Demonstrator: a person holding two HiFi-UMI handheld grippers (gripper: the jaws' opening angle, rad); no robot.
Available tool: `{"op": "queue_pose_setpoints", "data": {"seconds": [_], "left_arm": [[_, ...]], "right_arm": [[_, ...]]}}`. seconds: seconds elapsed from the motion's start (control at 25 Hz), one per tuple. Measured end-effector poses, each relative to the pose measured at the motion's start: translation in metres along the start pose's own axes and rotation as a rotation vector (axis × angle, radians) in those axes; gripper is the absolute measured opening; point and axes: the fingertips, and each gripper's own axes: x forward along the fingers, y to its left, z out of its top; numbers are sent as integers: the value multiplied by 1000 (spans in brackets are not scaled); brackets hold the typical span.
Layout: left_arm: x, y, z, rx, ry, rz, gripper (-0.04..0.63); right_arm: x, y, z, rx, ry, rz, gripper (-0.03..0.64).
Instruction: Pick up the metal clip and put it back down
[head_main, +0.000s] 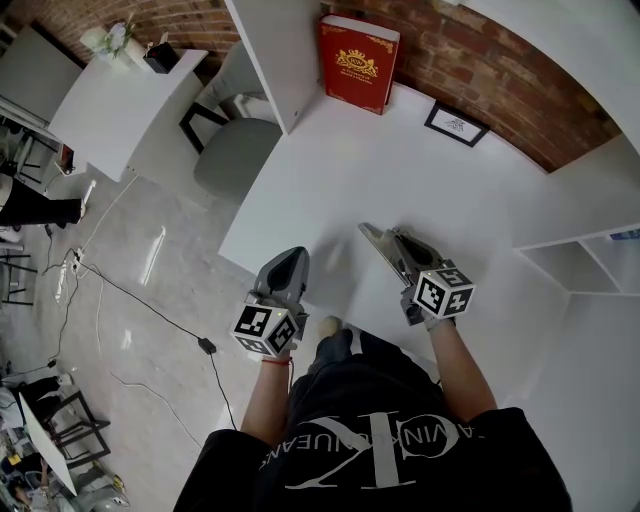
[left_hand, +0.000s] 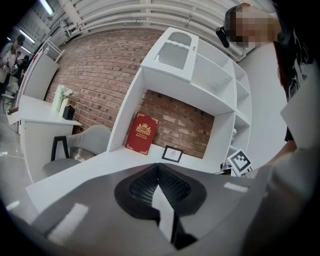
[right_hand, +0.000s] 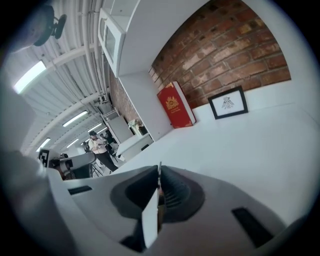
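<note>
My right gripper (head_main: 368, 232) is held low over the white table (head_main: 470, 190), near its front edge. Its jaws are nearly together, and a thin metal clip (right_hand: 159, 168) shows edge-on as a sliver pinched between them. In the right gripper view the gripper (right_hand: 160, 176) points along the table toward the brick wall. My left gripper (head_main: 292, 258) hovers at the table's left front edge. In the left gripper view its jaws (left_hand: 158, 170) are shut with nothing between them. The clip is too thin to make out in the head view.
A red book (head_main: 357, 62) leans against the brick wall at the back, with a small framed picture (head_main: 456, 124) to its right. A white upright panel (head_main: 268, 60) bounds the left and white shelves (head_main: 580, 262) the right. A grey chair (head_main: 236, 152) stands off the table's left edge.
</note>
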Motion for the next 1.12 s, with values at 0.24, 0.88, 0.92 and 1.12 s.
{"op": "queue_pose_setpoints", "data": {"seconds": [0.24,0.88,0.92,1.12], "left_arm": [[1,-1,-3,-9,5,3,11],[16,-8,4,-4,-8,-32,11],[17,-9,5,-2,-10,-36,11],[22,-12,13,9,-23,-56,11]], "right_arm": [[1,-5,-13,30,40,12,25],[-11,-15,-3,-101,79,-43,112],[-13,-14,2,-106,65,-41,112],[-24,-7,30,-133,-15,-47,112]]}}
